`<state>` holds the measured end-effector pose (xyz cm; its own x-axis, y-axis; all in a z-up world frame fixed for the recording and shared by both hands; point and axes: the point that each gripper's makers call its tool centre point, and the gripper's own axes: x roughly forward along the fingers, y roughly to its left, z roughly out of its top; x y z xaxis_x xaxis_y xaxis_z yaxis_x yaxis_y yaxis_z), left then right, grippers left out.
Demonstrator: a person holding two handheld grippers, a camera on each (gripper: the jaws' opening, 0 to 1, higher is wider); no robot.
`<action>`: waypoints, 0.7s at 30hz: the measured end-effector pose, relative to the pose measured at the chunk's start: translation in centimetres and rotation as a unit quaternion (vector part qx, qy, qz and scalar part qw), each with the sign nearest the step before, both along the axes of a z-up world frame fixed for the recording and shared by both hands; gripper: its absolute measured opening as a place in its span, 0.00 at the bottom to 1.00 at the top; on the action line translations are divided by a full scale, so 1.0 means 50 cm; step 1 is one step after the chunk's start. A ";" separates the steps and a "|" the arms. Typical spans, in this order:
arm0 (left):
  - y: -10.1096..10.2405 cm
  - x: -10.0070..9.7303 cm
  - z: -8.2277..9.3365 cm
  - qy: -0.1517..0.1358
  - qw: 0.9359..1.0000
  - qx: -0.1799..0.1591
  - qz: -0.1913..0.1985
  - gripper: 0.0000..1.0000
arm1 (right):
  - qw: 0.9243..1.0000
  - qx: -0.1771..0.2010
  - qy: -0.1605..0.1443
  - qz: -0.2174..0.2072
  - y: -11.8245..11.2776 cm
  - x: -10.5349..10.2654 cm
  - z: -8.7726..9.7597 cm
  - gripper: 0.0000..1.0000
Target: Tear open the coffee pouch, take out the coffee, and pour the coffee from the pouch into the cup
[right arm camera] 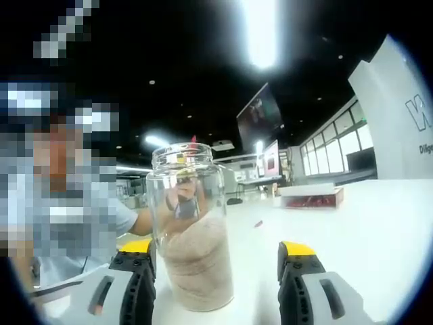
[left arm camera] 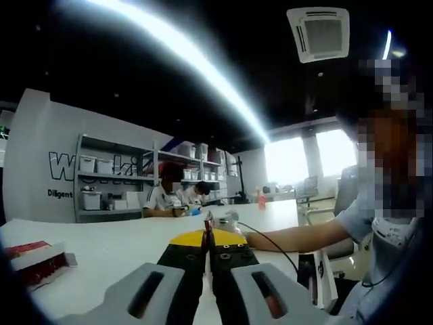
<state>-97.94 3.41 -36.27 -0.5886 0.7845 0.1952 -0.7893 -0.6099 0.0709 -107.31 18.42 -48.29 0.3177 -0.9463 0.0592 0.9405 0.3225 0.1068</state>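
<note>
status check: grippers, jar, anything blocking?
Left gripper shut, nothing seen held. Right gripper open beside glass jar, jar part-filled with pale powder. Red box far back, not blocking.

- Left tool (left arm camera: 208, 238): black jaws, yellow tips, grey body.
- Desk (right arm camera: 379, 223): white.
- Jar (right arm camera: 191, 223): clear glass, pale beige powder.
- Box (left arm camera: 34, 261), at 8 o'clock: red.

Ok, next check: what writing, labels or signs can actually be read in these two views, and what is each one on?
"W" then partial large outlined letters, cut off by shelving: on the grey wall.
"Diligent": small text lower on that wall, left gripper view.
"Dilige", cut off: on the same kind of wall panel, right gripper view.
Red box: print too blurred to read.
Glass jar: no label seen.
</note>
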 end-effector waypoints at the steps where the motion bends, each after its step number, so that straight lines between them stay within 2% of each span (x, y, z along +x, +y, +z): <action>1: -0.003 0.000 0.000 0.000 1.000 0.001 0.001 0.05 | 1.000 0.000 0.000 0.000 0.000 0.000 0.000 0.73; 21: -0.032 -0.008 -0.030 -0.012 1.000 0.002 0.024 0.05 | 1.000 0.001 0.003 -0.001 -0.001 0.004 -0.002 0.73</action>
<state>-98.33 1.83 -37.79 -0.6296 0.7548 0.1839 -0.7610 -0.6469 0.0498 -107.12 18.36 -48.39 0.3164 -0.9470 0.0548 0.9418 0.3205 0.1015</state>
